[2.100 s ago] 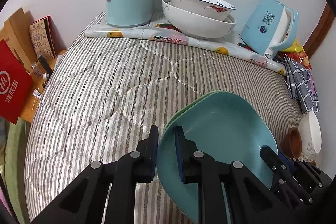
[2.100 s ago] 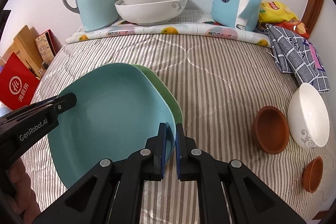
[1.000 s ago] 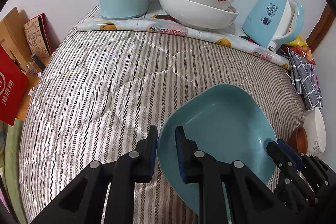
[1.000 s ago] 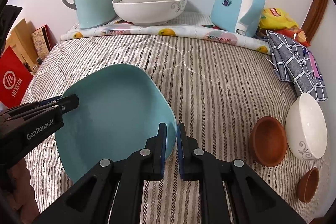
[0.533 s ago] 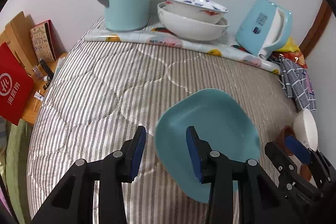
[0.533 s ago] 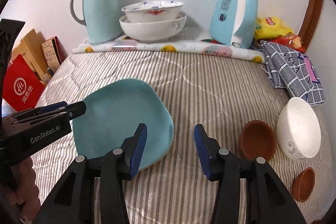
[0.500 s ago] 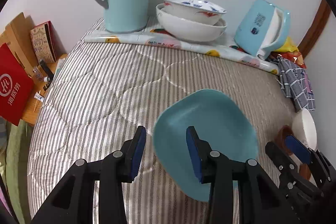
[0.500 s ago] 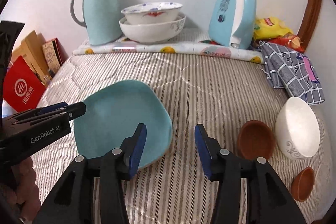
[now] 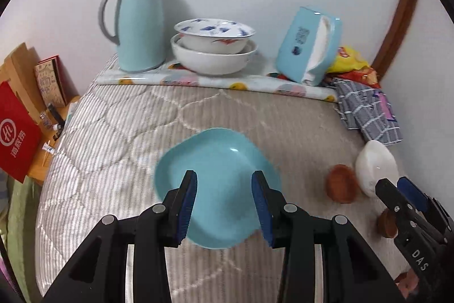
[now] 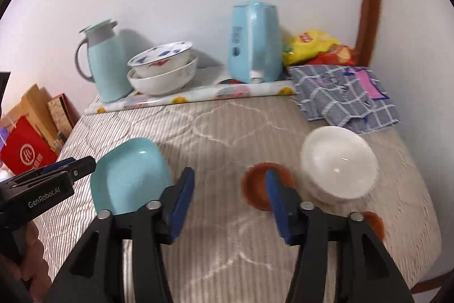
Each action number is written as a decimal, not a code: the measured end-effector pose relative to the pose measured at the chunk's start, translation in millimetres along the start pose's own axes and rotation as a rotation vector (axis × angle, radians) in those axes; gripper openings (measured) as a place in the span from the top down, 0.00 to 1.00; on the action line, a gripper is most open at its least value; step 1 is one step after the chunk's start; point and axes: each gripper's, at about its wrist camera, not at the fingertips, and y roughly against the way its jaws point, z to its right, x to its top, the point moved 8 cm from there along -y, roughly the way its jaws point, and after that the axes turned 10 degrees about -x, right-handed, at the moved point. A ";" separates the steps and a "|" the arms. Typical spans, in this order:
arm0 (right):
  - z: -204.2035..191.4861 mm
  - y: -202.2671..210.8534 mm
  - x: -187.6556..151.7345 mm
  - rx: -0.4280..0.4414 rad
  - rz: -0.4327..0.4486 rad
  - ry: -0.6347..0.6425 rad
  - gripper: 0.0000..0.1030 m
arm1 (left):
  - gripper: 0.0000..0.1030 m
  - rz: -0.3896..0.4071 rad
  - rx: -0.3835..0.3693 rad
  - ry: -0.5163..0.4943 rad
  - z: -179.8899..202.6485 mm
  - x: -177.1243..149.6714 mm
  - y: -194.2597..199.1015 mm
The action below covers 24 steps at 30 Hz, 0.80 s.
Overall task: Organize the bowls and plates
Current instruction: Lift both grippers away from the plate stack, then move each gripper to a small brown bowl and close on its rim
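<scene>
A teal plate lies flat on the striped quilt. My left gripper hovers above its near edge, open and touching nothing. My right gripper is to the plate's right with its jaws opening and only quilt between them. Behind its right finger sits a brown dish, with a white bowl beside it and a smaller brown dish nearer. Two patterned bowls stand stacked at the back.
Along the back wall stand a teal jug, a blue tissue box, snack bags and a checked cloth. A red bag and boxes sit off the left edge. A hand holds the left gripper.
Both grippers let go of the teal plate's rim, opened, and drew back and up. The plate now rests on the quilt. The right view has swung towards the brown dishes.
</scene>
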 end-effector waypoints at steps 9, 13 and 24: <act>82.4 15.0 -6.8 -0.068 -0.003 -0.067 0.38 | 0.63 0.003 -0.056 -0.036 56.2 -8.3 -6.7; 115.3 17.9 -13.9 -0.103 -0.009 -0.091 0.38 | 0.63 -0.035 -0.070 -0.045 75.1 -13.1 -15.9; 180.1 13.2 -37.1 -0.147 -0.032 -0.163 0.38 | 0.63 -0.105 -0.075 -0.067 113.7 -29.4 -47.7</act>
